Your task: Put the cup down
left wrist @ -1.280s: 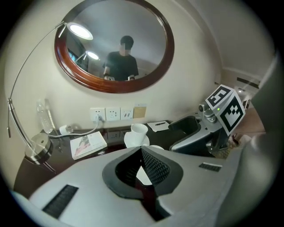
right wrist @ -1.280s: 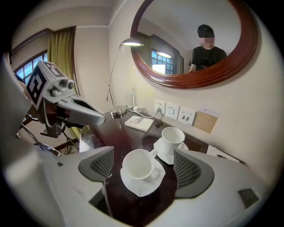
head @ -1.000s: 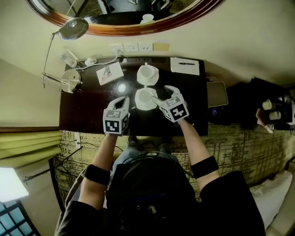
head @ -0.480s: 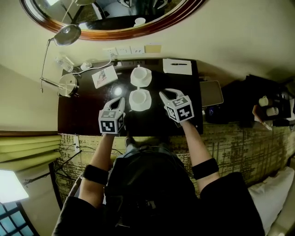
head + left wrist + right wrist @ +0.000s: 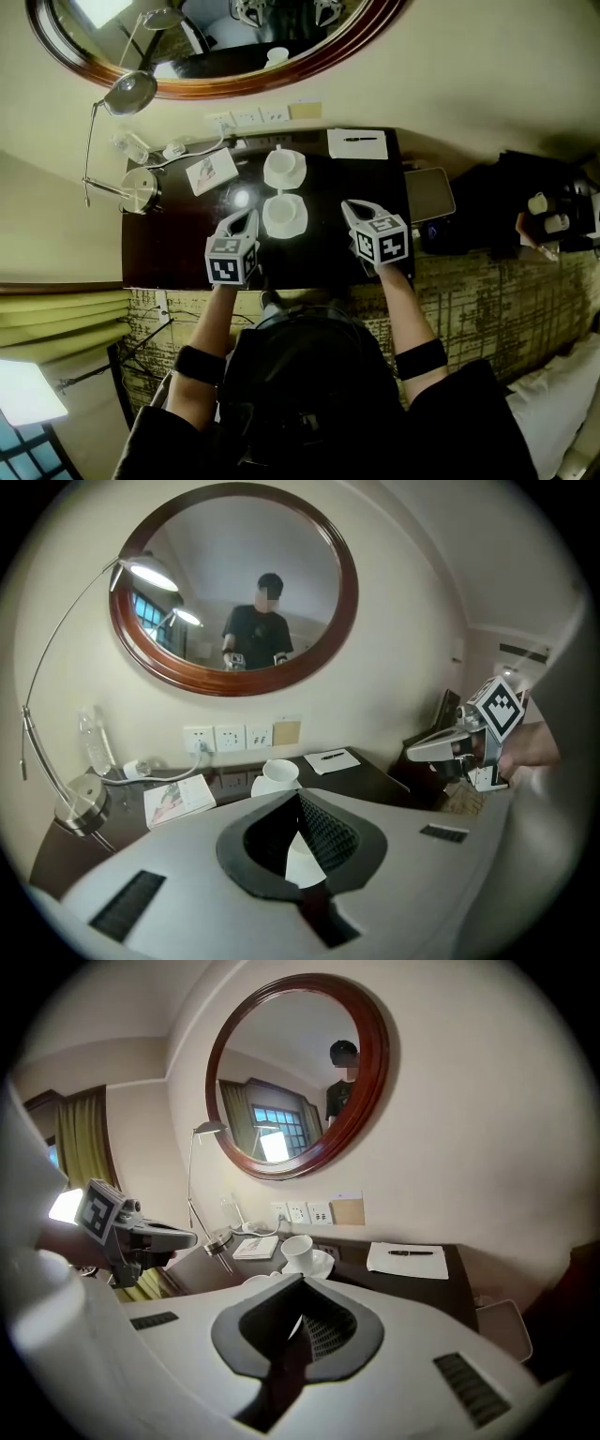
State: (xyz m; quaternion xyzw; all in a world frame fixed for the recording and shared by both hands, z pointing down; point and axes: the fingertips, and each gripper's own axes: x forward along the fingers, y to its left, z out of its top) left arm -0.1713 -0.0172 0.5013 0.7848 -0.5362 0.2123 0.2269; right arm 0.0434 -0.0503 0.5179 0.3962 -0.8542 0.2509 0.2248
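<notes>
- The cup stands on the dark worktop between both tools, touching neither
- Left tool: jaws together, empty, just beside the cup
- Right tool: jaws just closed on nothing, farther from the cup

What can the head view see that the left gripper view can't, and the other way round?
Only the head view shows the person's black wristbands and the yellow curtain. Only the left gripper view shows the whole mirror, with the person reflected in it. Both show the far cup, the notepad, the booklet and the right gripper.
</notes>
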